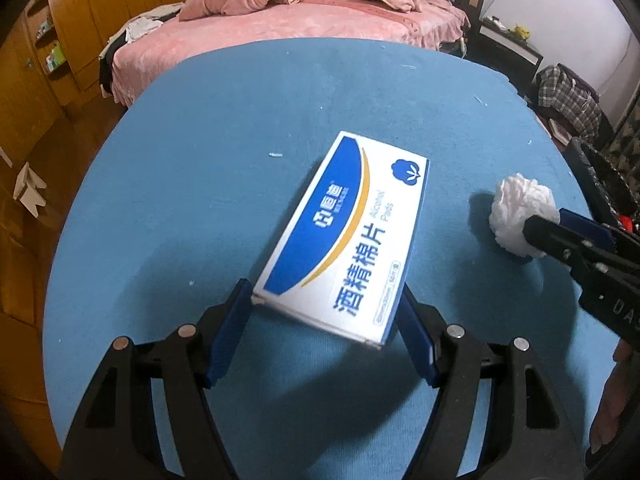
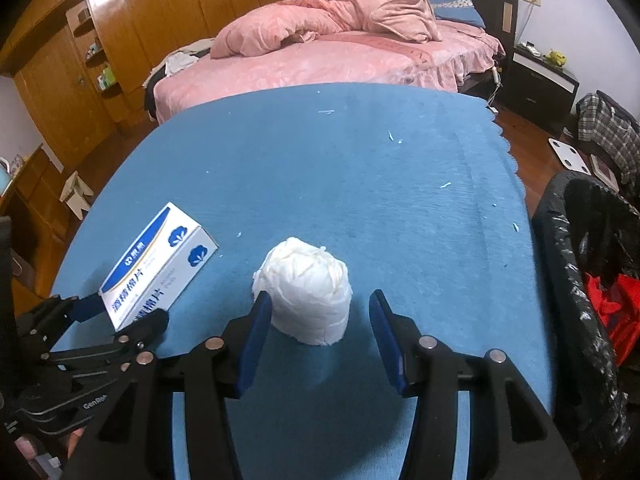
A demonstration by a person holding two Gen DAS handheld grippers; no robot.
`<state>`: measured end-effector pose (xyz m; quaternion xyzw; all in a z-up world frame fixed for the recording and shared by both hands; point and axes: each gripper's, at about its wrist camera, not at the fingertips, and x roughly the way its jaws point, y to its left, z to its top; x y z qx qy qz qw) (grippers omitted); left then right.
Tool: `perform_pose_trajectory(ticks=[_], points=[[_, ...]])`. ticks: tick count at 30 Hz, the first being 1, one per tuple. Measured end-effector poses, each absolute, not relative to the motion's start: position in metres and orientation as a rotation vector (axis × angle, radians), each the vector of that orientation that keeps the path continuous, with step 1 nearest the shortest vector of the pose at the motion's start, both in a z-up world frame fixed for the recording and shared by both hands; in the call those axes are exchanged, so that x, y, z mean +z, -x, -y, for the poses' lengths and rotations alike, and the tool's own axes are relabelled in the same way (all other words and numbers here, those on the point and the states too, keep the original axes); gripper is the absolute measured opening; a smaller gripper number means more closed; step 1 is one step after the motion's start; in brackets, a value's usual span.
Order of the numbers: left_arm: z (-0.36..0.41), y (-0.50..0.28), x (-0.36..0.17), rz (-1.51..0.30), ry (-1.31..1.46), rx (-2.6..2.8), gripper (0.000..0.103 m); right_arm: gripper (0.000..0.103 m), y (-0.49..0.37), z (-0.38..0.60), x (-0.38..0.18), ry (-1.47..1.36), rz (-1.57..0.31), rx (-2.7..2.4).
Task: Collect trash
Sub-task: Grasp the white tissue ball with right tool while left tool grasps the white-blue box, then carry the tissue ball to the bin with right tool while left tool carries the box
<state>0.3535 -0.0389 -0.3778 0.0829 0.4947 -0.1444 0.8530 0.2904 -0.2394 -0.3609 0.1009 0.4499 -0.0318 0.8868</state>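
Black-lined trash bin [image 2: 576, 280] standing just off the table's right edge, holding something red. Blue tablecloth [image 2: 360, 184] carrying scattered white scraps, an alcohol-pad box [image 1: 344, 236] and a wad of white tissue [image 2: 306, 292]. Left gripper [image 1: 324, 312] straddling the box's near end, jaws wide, pads looking just clear of its sides. Right gripper [image 2: 316, 336] bracketing the wad, left pad touching, right pad apart. Pink bed [image 2: 340, 56], wooden wardrobes [image 2: 132, 32] sitting beyond.

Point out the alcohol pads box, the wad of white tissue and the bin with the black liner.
alcohol pads box [image 1: 340, 236], left wrist view, middle of printed top face
wad of white tissue [image 2: 308, 292], right wrist view, middle of its front
bin with the black liner [image 2: 560, 248], right wrist view, near rim of liner
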Motion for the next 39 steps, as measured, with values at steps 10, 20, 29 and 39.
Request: perform_pose_trajectory(ticks=[10, 20, 29, 39], points=[[0.039, -0.359, -0.377, -1.025, -0.159, -0.303, 0.062, 0.034, -0.299, 0.231, -0.368, -0.203, -0.954, -0.009], [0.032, -0.35, -0.35, -0.987, -0.119, -0.251, 0.062, 0.027, -0.293, 0.227, -0.355, -0.18, -0.946, 0.003], [0.036, -0.328, -0.319, -0.952, -0.111, -0.212, 0.062, 0.027, -0.277, 0.238, -0.327, -0.169, -0.905, -0.009], [0.053, -0.298, -0.284, -0.927, -0.097, -0.214, 0.062, 0.027, -0.25, 0.257, -0.29, -0.157, -0.858, -0.015]])
